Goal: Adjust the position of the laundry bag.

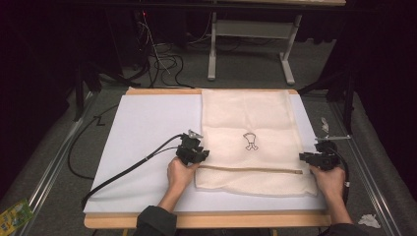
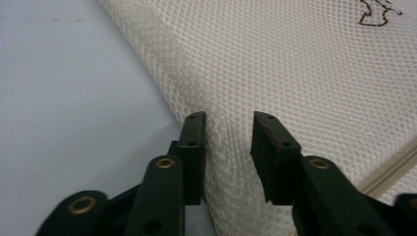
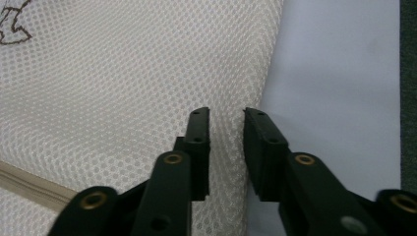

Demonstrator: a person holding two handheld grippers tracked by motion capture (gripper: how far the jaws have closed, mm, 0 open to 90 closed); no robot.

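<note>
A cream mesh bag (image 1: pixel 251 123) lies flat on the white mat (image 1: pixel 147 128), with a small dark emblem (image 1: pixel 251 141) at its middle and a tan zipper (image 1: pixel 246 169) running across near its front end. My left gripper (image 1: pixel 200 156) sits at the bag's left edge just above the zipper. In the left gripper view the jaws (image 2: pixel 228 120) straddle that mesh edge (image 2: pixel 226 162) with a gap still between them. My right gripper (image 1: pixel 304 157) is at the bag's right edge. In the right gripper view its jaws (image 3: pixel 226 114) stand apart around the mesh (image 3: pixel 223 162).
The mat covers a wooden table (image 1: pixel 206 220). A black cable (image 1: pixel 128 169) trails left from the left gripper across the mat. A metal table frame (image 1: pixel 246 49) and loose wires stand on the floor behind. Crumpled paper (image 1: pixel 369 220) lies on the floor at the front right.
</note>
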